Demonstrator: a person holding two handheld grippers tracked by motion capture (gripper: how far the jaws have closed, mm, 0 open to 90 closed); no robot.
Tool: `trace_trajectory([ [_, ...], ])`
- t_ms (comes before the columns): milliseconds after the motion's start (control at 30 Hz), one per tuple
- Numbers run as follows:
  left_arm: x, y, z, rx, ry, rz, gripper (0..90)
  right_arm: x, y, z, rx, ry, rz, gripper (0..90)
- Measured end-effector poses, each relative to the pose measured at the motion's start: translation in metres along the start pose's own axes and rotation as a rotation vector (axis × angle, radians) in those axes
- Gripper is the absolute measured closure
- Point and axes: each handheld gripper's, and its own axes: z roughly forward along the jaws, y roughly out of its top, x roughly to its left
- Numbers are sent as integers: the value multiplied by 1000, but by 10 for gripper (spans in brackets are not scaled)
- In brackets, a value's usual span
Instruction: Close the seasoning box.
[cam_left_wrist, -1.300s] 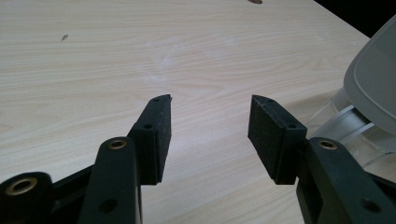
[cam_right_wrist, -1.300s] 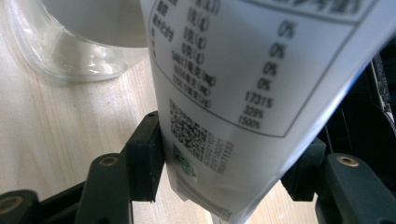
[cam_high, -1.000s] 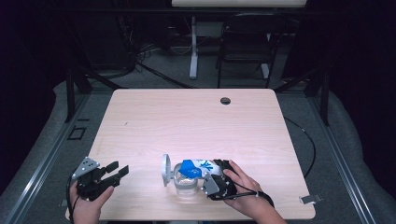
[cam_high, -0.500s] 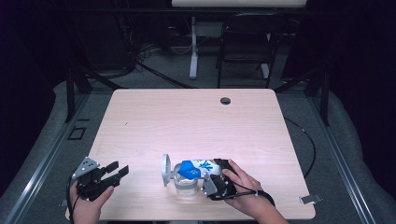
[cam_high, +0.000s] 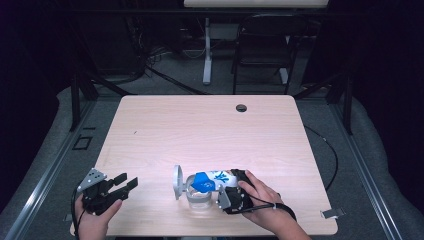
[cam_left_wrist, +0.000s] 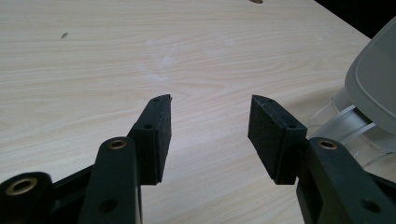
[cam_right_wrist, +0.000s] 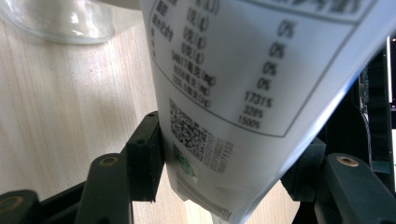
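A blue and white packet (cam_high: 210, 180) lies tilted over a clear jar (cam_high: 199, 200) near the table's front edge, with my right gripper (cam_high: 231, 192) shut on its lower end. The jar's grey hinged lid (cam_high: 177, 181) stands open on its left side. In the right gripper view the packet's white printed back (cam_right_wrist: 243, 84) sits between the jaws of the right gripper (cam_right_wrist: 229, 158), and the jar's glass (cam_right_wrist: 60, 18) is at top left. My left gripper (cam_high: 125, 184) rests open at the front left corner, apart from the jar. The left gripper (cam_left_wrist: 210, 135) has bare wood between its pads, with the lid (cam_left_wrist: 373, 79) at far right.
The light wooden table (cam_high: 200, 130) has a small dark cable hole (cam_high: 241, 107) near its far edge. Beyond the table stand a chair and table legs on a dark floor. A cable trails from the right hand over the front right corner.
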Motion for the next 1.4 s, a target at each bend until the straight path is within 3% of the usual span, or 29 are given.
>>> trace_trajectory([
  [267,0,0,0,1,-1,-1,500,-1,0,1,28,-15,-28,416],
  [500,0,0,0,0,-1,-1,500,-3,0,0,48,-38,-87,417],
  [767,1,0,0,3,-2,-3,500,-3,2,-1,71,-45,-107,417],
  [1400,1,0,0,2,-1,-6,500,-4,2,-1,67,-56,-132,417],
])
